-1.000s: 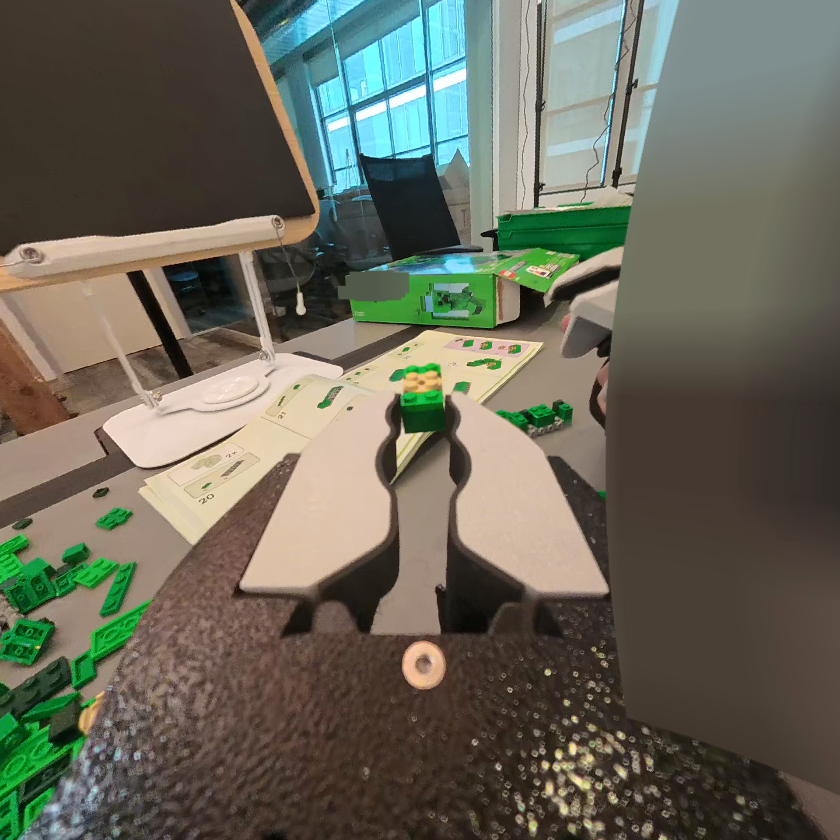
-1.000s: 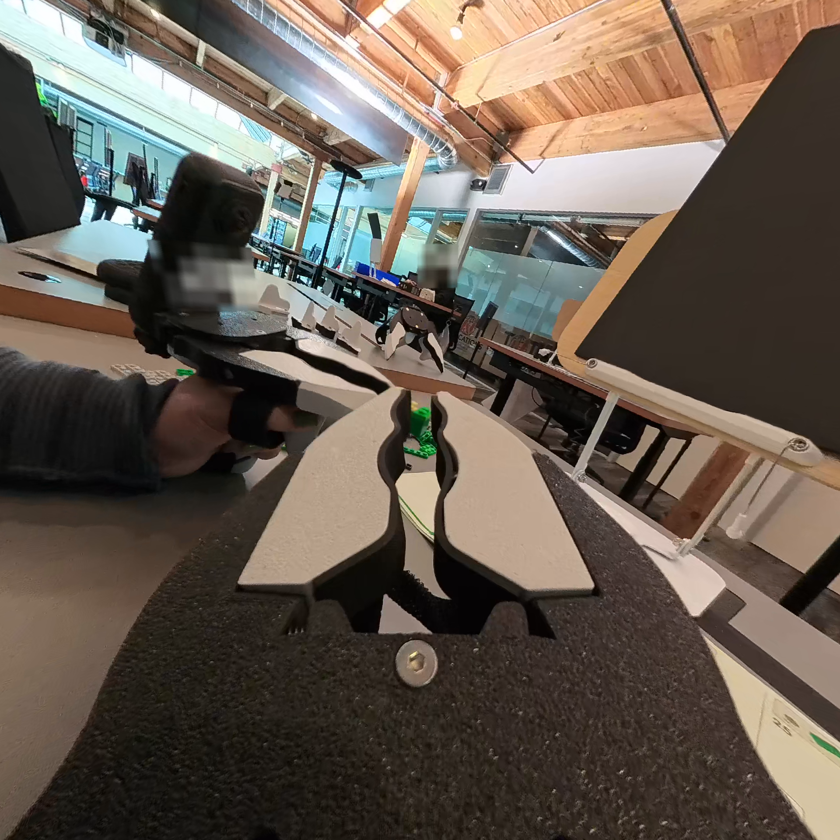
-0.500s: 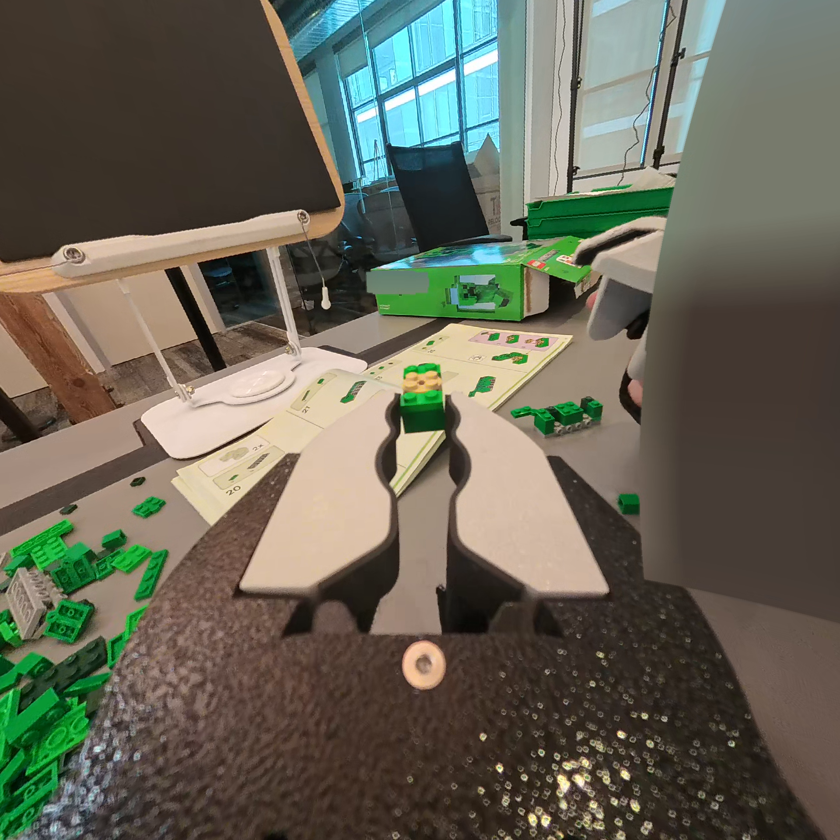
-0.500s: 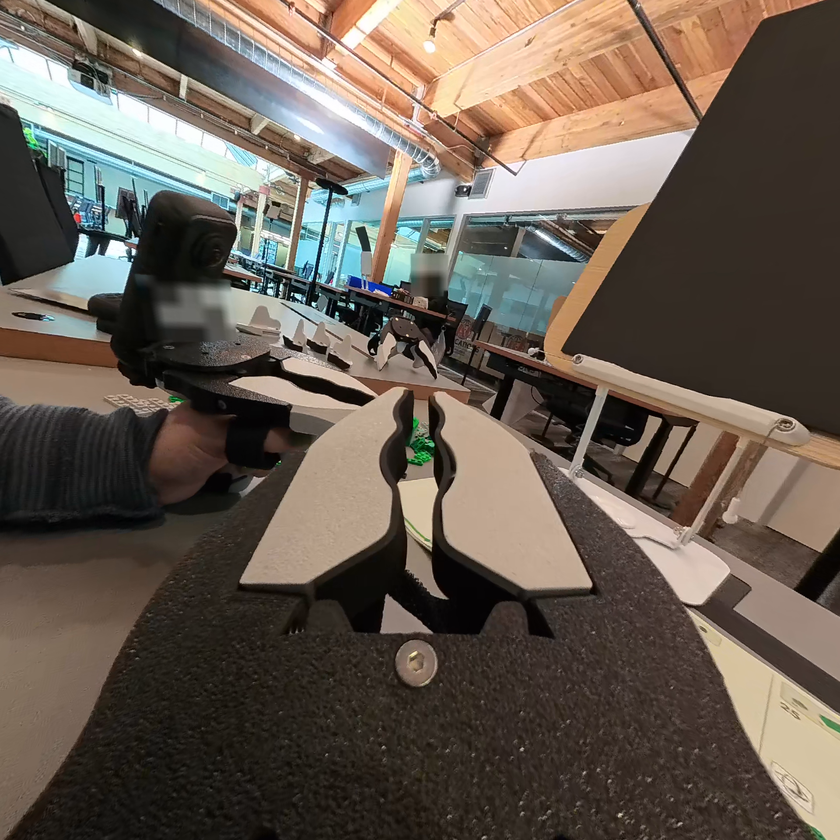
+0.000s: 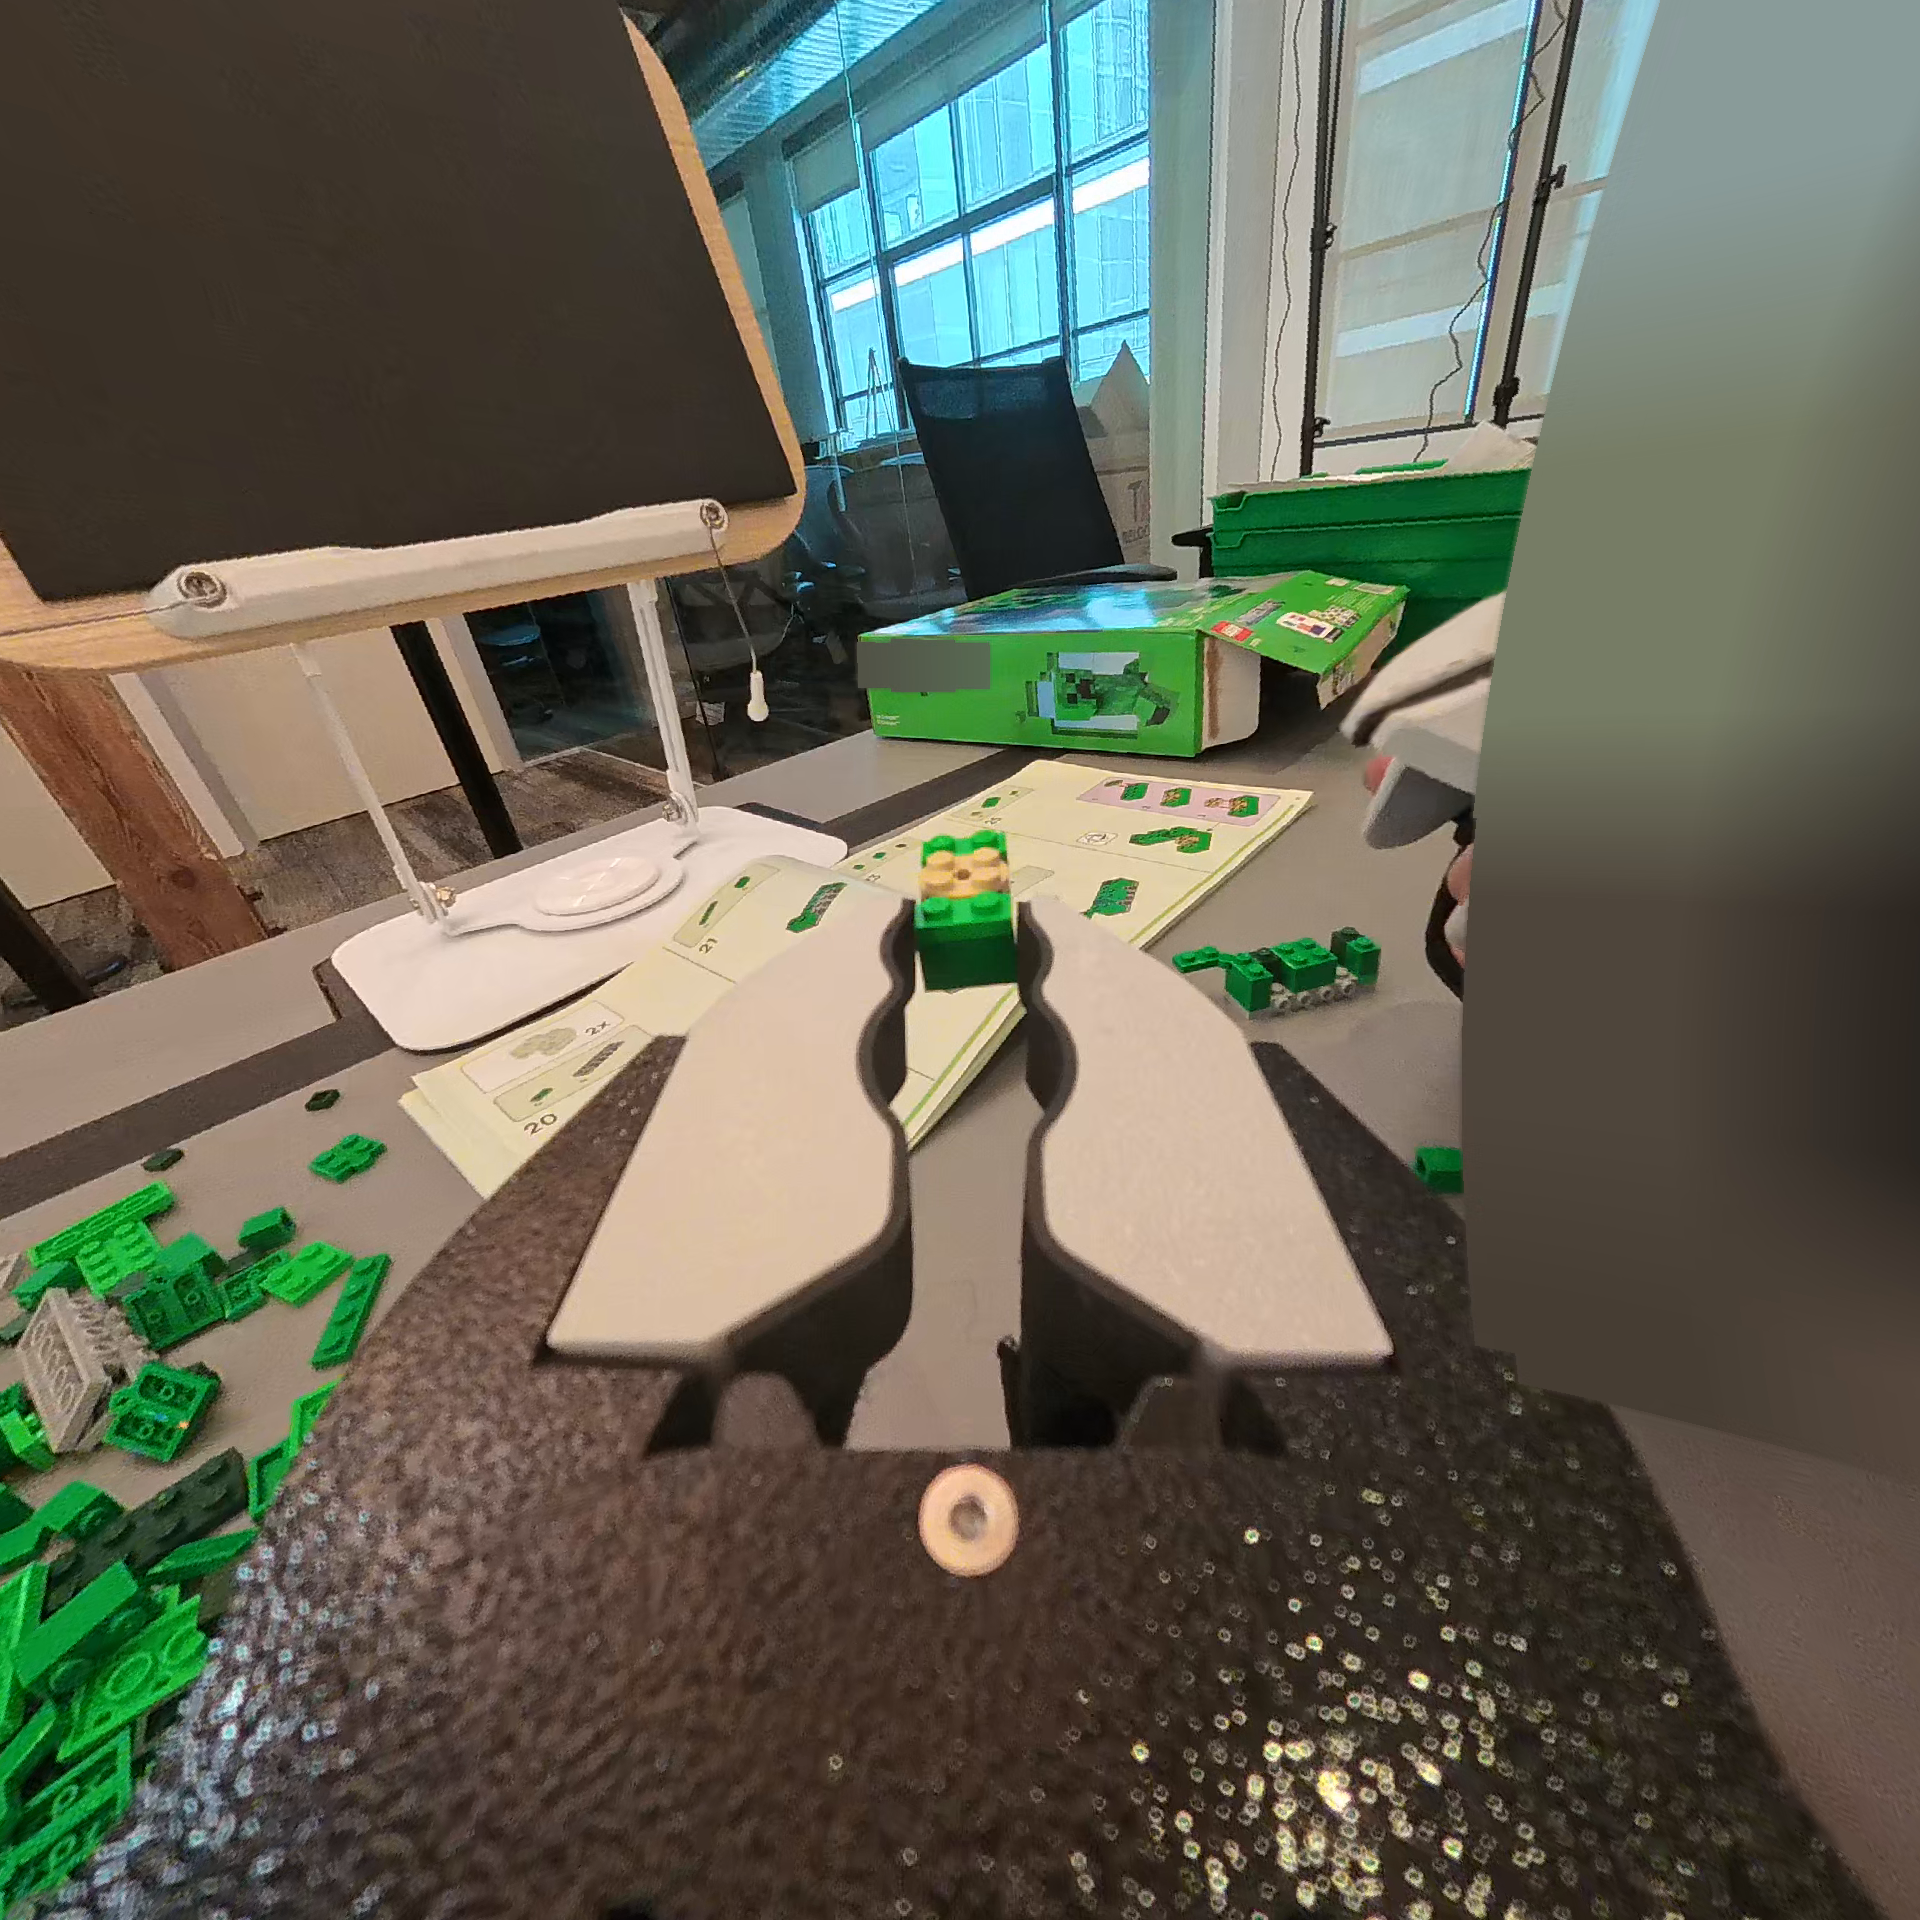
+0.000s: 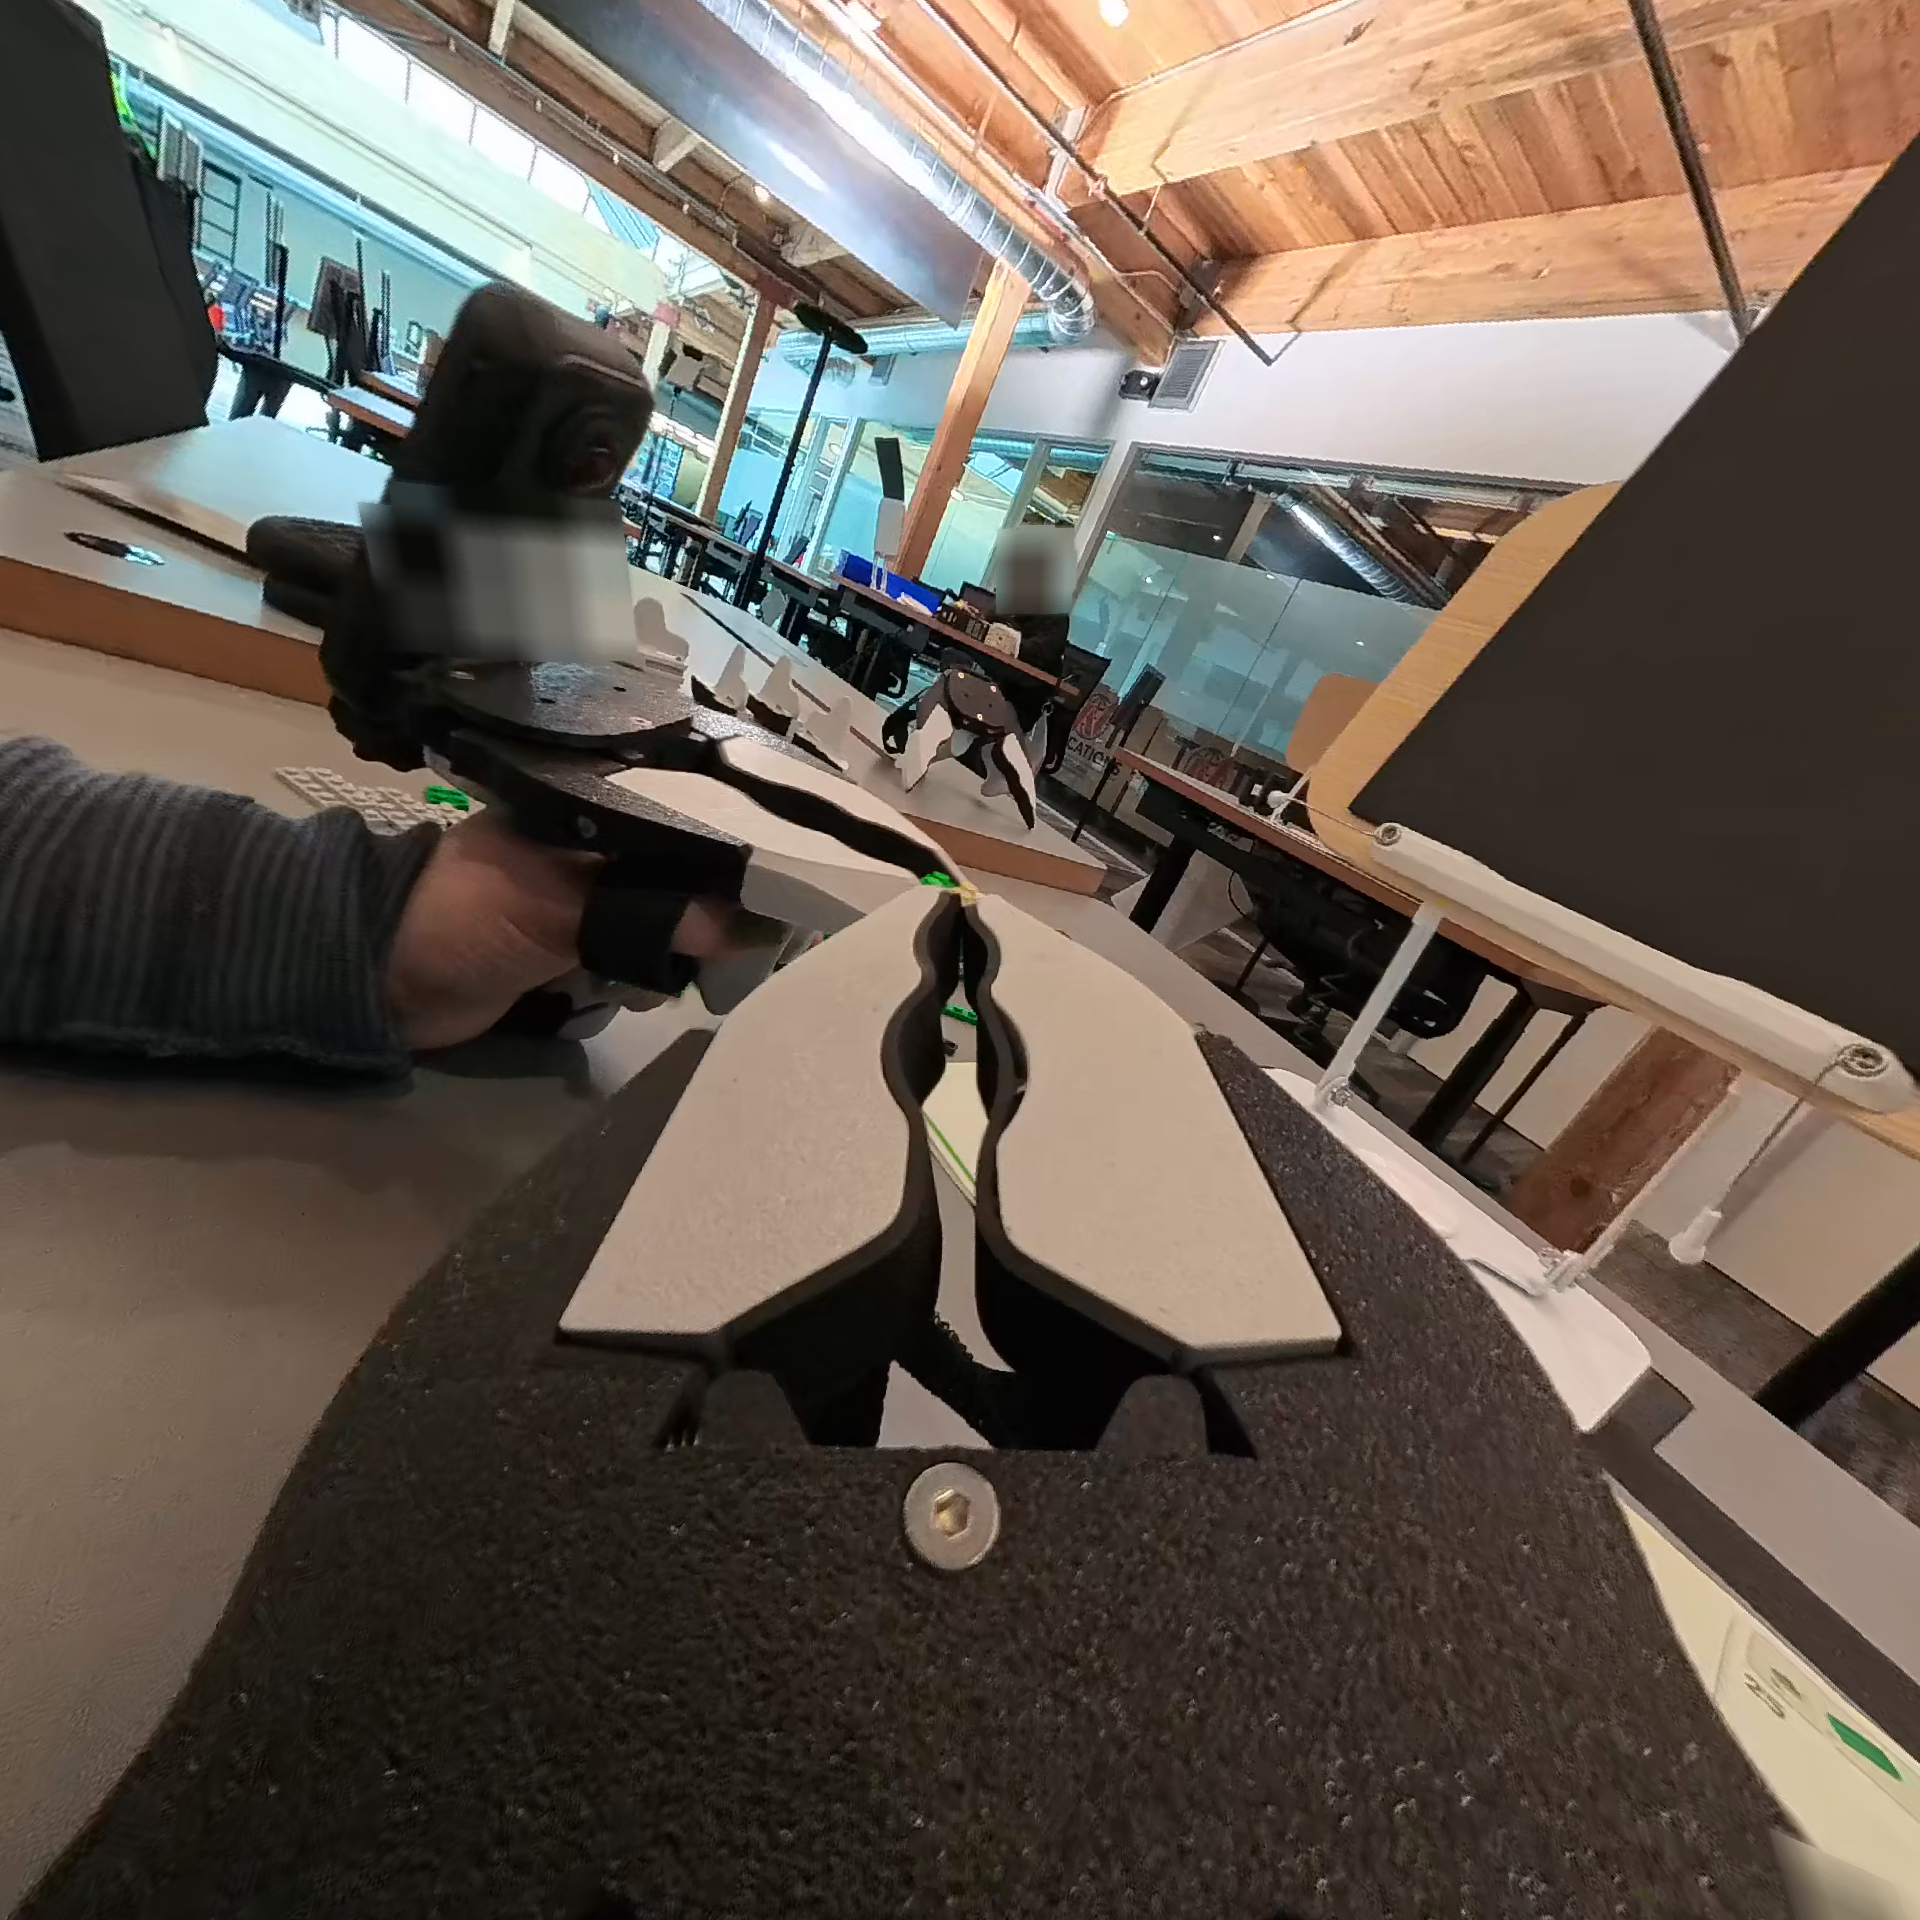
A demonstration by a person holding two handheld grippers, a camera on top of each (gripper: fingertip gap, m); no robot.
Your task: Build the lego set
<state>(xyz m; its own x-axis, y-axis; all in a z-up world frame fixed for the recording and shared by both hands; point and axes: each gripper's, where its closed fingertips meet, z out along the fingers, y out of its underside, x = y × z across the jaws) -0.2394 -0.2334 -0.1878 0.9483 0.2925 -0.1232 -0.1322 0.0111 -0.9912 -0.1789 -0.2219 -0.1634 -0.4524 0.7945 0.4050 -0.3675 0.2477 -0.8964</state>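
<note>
My left gripper (image 5: pixel 964 940) is shut on a small green brick stack (image 5: pixel 966 951) topped by a tan round plate, held above the open instruction booklet (image 5: pixel 1091 862). It also shows in the right wrist view (image 6: pixel 920 878), held by a hand, with the green and tan piece at its tip. My right gripper (image 6: pixel 961 912) is shut, with nothing visible between its tips, which point at the left gripper's tip. In the left wrist view the right gripper (image 5: pixel 1397 753) sits at the right edge. A small green partial build (image 5: pixel 1288 966) lies on the table.
A pile of loose green pieces (image 5: pixel 114 1351) lies at the left. A green set box (image 5: pixel 1049 675) lies behind the booklet. A white stand (image 5: pixel 540 925) holds a tilted black board. A single green brick (image 5: pixel 1439 1166) lies at the right. A grey baseplate (image 6: pixel 353 800) lies behind the hand. The left gripper's tips are roughly 7 centimetres from the right gripper's.
My right gripper's jaws have closed from a narrow gap to shut. The left gripper, still holding the brick stack, has come closer to the right gripper's tips.
</note>
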